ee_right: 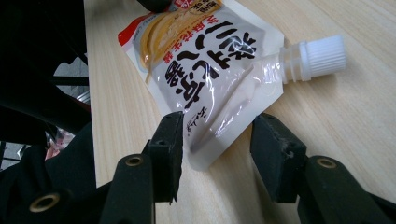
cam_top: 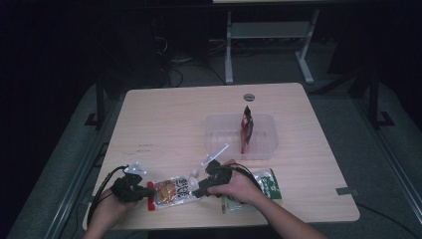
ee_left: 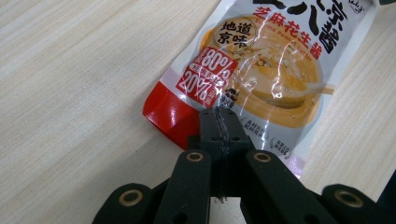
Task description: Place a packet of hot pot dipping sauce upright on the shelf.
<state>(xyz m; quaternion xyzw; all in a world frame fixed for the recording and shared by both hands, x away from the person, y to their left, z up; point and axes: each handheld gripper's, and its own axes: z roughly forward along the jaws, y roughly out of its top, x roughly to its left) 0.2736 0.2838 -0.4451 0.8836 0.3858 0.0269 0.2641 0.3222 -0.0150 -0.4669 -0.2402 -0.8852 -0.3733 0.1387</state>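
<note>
2 tools: left tool point(ee_left: 223, 122) clamps sauce pouch point(ee_left: 261, 70); right tool point(ee_right: 215, 140) open, straddling its corner.

White sauce pouch point(ee_left: 261, 70) (red-cornered), perhaps tan centre.

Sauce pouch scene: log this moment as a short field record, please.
object in hand: white spouted sauce pouch with red bottom edge, flat on pale wooden table
left claw: shut on the pouch's red end
right claw: open, straddling the pouch's corner near the white screw cap
nearby: clear plastic tub; green-and-white packet
</note>
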